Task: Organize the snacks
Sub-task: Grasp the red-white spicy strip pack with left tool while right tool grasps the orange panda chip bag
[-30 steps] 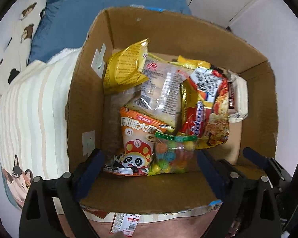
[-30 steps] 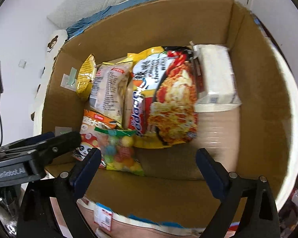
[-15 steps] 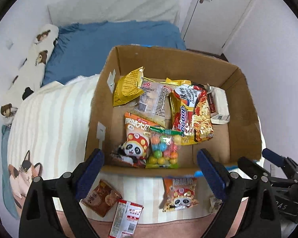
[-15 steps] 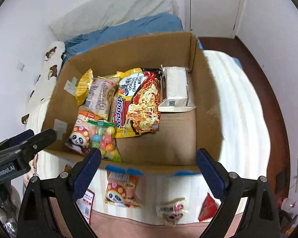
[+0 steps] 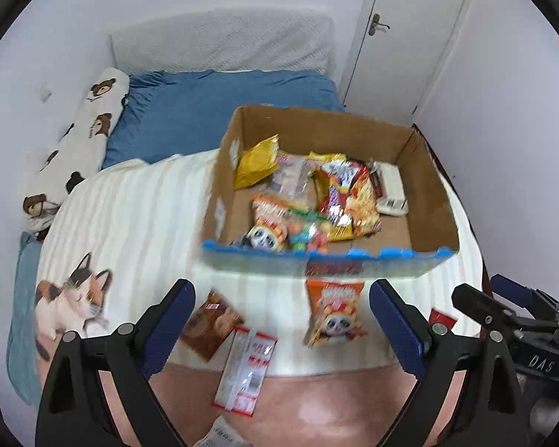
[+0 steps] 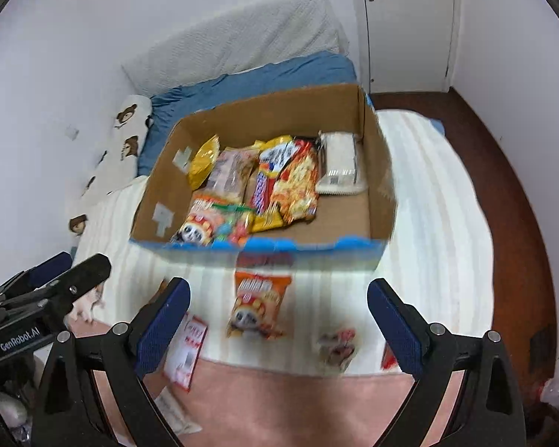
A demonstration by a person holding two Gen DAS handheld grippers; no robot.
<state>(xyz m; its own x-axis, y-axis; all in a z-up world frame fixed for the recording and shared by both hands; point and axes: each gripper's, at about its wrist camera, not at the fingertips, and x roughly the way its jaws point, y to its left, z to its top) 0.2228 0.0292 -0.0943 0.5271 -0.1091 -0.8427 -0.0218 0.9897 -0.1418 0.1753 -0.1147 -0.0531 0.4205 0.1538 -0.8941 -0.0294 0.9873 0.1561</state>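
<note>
"GenRobot.AI" on the left gripper (image 6: pixel 70 283); "DAS" on the right gripper (image 5: pixel 503 305).

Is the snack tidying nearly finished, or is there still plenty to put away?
Partly done. The box already holds several packets, including noodles and a candy bag. Nothing is in hand: the left gripper and right gripper are both open and empty. Left on the bed: a panda packet, a brown packet, a red-and-white packet and a few more.

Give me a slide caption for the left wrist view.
Open left gripper above loose snack packets before a half-filled box.
</note>
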